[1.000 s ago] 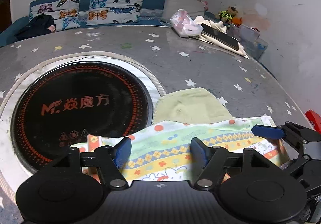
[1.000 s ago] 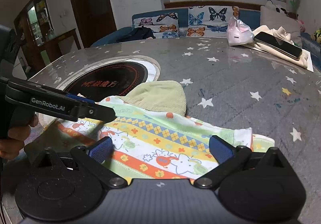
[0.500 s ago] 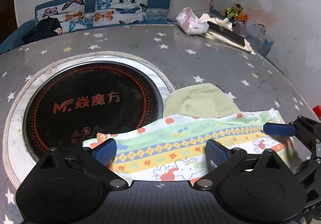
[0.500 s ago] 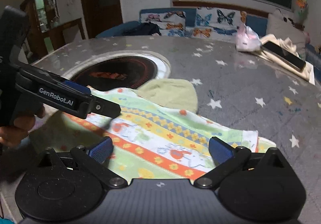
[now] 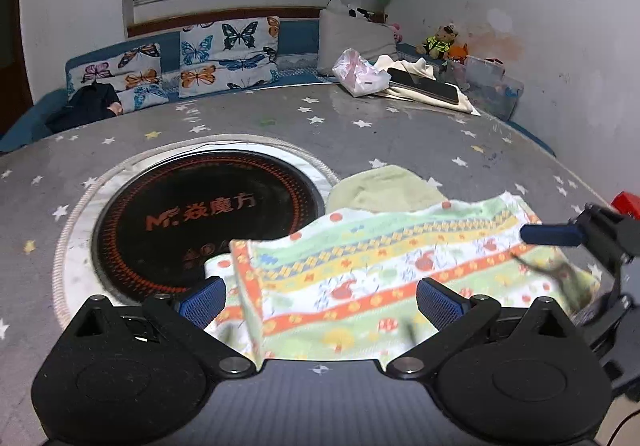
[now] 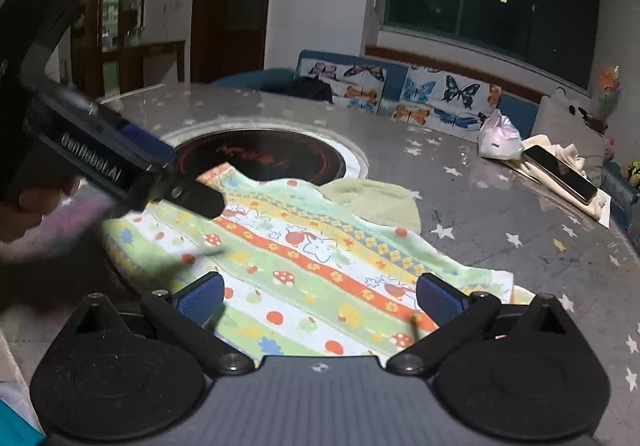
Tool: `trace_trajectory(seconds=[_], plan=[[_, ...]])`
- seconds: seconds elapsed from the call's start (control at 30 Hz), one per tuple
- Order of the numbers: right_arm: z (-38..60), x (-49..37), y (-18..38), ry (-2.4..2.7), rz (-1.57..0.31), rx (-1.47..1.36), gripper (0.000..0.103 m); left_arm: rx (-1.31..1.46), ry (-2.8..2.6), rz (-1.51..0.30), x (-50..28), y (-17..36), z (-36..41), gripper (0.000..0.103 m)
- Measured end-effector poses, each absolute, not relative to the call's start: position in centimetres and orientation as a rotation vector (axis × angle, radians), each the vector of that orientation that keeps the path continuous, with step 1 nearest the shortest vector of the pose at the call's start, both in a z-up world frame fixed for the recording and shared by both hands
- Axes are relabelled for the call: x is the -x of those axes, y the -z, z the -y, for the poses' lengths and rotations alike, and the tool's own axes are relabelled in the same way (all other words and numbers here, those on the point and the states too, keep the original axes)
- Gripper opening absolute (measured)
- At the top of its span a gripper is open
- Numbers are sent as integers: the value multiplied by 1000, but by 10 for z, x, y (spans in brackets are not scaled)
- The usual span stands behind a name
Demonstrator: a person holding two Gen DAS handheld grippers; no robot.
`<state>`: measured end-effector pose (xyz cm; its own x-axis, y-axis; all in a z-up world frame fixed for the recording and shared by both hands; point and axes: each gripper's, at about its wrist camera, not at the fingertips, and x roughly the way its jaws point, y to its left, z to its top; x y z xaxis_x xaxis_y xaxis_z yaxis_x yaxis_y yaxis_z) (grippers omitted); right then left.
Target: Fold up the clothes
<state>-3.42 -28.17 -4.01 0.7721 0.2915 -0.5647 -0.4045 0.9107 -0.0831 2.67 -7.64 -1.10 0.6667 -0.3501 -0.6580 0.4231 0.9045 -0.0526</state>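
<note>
Patterned garment [image 5: 360, 278] is seen spread flat on the star-printed table [image 5: 400, 134], directly ahead of the left gripper [image 5: 320, 298] in the left wrist view. Bands of orange, yellow and green with small cartoon prints are noted across it. The jaws of the left gripper are held wide apart, the blue pads [image 5: 202, 300] standing clear of the cloth and nothing pinched between them. A pale green piece [image 5: 384, 190] is seen past the garment's far edge; whether it is part of the same garment cannot be told. A round black cooktop [image 5: 204, 222] is set into the table ahead and to the left, with the garment's left corner overlapping its rim. The right gripper [image 5: 560, 236] is seen entering from the right edge, over the garment's right end. At the far right of the table a phone [image 5: 424, 86] lies on cream cloth, beside a pink bag [image 5: 360, 74].

In the right wrist view, the garment [image 6: 320, 266] lies just ahead of the right gripper [image 6: 320, 298], whose jaws are likewise spread wide, with nothing gripped. The left gripper [image 6: 132, 174], held in a hand [image 6: 24, 214], is seen to the left above the garment's left end; motion blur obscures contact there. The cooktop [image 6: 260, 158] lies beyond the garment.
</note>
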Motion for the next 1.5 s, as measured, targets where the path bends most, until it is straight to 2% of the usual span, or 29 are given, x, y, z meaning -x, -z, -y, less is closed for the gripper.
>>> trace_trajectory(seconds=[0.2,0.63,0.9,1.17,1.5], plan=[[290,32,45,-372,-630,120,103,-102,358,-766,-20,21,65,103],[251,54,24,-537,-562,230,103,-18,309,-826,-11,22,30,103],[223,58,24,-611,-559,292,100,-27,248,-798,-7,21,24,103],[216,61,25,-617,-575,304,92,-42,290,-861,-7,22,34,103],[197,62,25,-675,-571,339,81,-40,246,-854,-8,13,25,103]])
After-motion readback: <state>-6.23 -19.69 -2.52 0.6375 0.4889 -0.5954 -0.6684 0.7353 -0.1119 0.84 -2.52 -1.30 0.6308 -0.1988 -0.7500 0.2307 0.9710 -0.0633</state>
